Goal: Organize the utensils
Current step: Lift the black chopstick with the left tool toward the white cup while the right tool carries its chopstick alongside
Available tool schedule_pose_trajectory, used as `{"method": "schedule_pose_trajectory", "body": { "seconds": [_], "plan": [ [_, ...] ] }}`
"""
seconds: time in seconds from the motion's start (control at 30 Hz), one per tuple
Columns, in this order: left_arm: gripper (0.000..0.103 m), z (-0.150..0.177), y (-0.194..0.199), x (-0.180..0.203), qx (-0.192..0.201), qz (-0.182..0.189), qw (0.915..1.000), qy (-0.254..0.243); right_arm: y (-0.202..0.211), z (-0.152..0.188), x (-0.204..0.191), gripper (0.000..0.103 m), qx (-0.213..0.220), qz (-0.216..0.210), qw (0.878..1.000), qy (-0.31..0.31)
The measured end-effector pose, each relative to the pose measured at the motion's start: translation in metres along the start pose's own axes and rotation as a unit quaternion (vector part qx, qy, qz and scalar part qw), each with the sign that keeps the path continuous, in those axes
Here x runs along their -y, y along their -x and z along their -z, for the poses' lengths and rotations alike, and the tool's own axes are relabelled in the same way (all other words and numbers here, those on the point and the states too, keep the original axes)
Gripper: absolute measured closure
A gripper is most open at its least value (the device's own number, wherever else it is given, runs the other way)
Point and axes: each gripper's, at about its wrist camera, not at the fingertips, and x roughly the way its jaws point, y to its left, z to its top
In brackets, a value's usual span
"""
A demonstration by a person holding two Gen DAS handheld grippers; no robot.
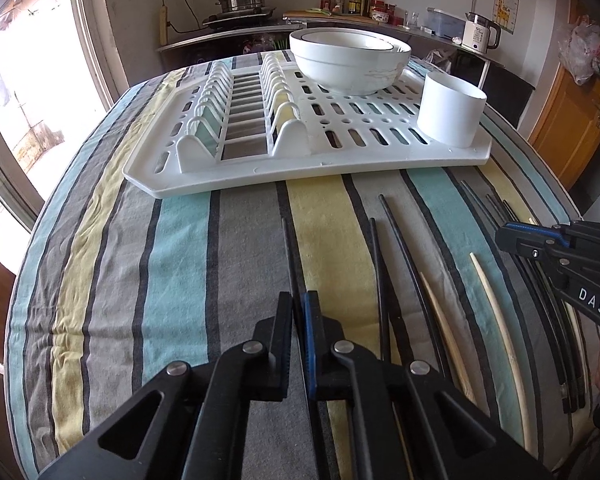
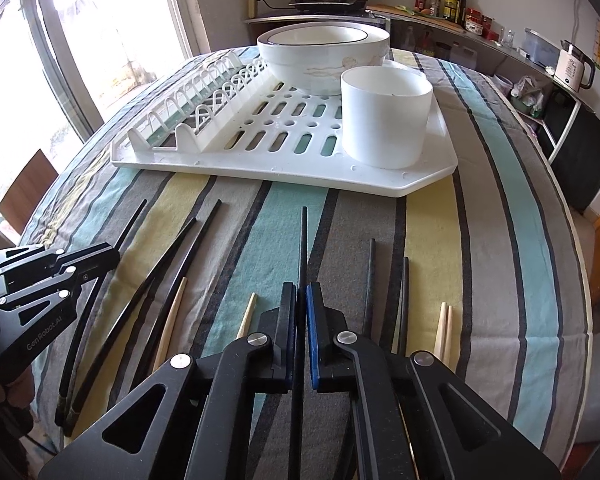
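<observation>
Left gripper pinching black chopstick; right gripper pinching another black chopstick, both over striped tablecloth.

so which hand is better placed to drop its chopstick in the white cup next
Right, probably. Both grippers hold a black chopstick, but the white cup stands at the rack's right end, ahead of the right gripper; the left gripper sits further left.

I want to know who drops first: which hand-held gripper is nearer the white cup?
Right. The right hand-held gripper sits nearly in front of the white cup; the left hand-held gripper is farther off to the left.
</observation>
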Motion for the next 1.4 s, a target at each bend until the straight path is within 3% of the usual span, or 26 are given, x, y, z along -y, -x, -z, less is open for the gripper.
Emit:
{"method": "schedule_pose_trajectory", "body": {
  "seconds": [0.7, 0.9, 1.4],
  "plan": [
    [0.098, -0.015, 0.116, -0.022, 0.13, 0.031, 0.9907, 0.024, 0.117, -0.005, -0.002, 0.098, 0.153, -0.041, 0.987, 0.0],
    [0.098, -0.011, 0.138, -0.023, 0.155, 0.033, 0.9871, 0.025, 0.13, 0.001, -0.005, 0.098, 0.17, -0.04, 0.985, 0.004],
    [0.098, -0.022, 0.15, -0.018, 0.173, 0.038, 0.9839, 0.024, 0.143, -0.004, 0.002, 0.098, 0.188, -0.037, 0.981, 0.006]
  ]
}}
